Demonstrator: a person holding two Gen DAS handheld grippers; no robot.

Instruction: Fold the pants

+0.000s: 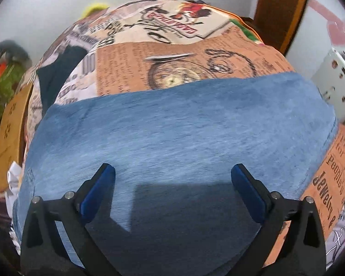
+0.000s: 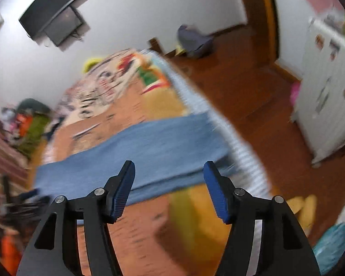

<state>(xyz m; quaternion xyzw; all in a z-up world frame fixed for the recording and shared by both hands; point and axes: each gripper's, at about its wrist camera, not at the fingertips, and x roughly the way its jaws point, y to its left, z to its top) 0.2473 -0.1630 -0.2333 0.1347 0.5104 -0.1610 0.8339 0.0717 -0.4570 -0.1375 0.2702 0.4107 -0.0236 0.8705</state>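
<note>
Left gripper (image 1: 172, 172) close above the blue pants (image 1: 179, 124), fingers spread wide, nothing between the blue pads (image 1: 99, 191); its shadow falls on the denim just below. Cannot tell whether the tips touch the cloth. Right gripper (image 2: 169, 170) higher, fingers also apart and empty, above the near edge of the pants (image 2: 149, 147); this view is motion-blurred. Pants lie flat as a broad blue band across the bed, on a printed bedspread (image 1: 191, 62) of orange newsprint panels with a pocket-watch drawing. In the right wrist view the band reaches the bed's striped edge (image 2: 218, 124). Beyond the bed: wooden floor (image 2: 253, 96), a white cabinet (image 2: 329, 105) to the right, a grey bag (image 2: 193, 41) on the floor near the white wall, a dark screen (image 2: 53, 13) mounted on that wall.
</note>
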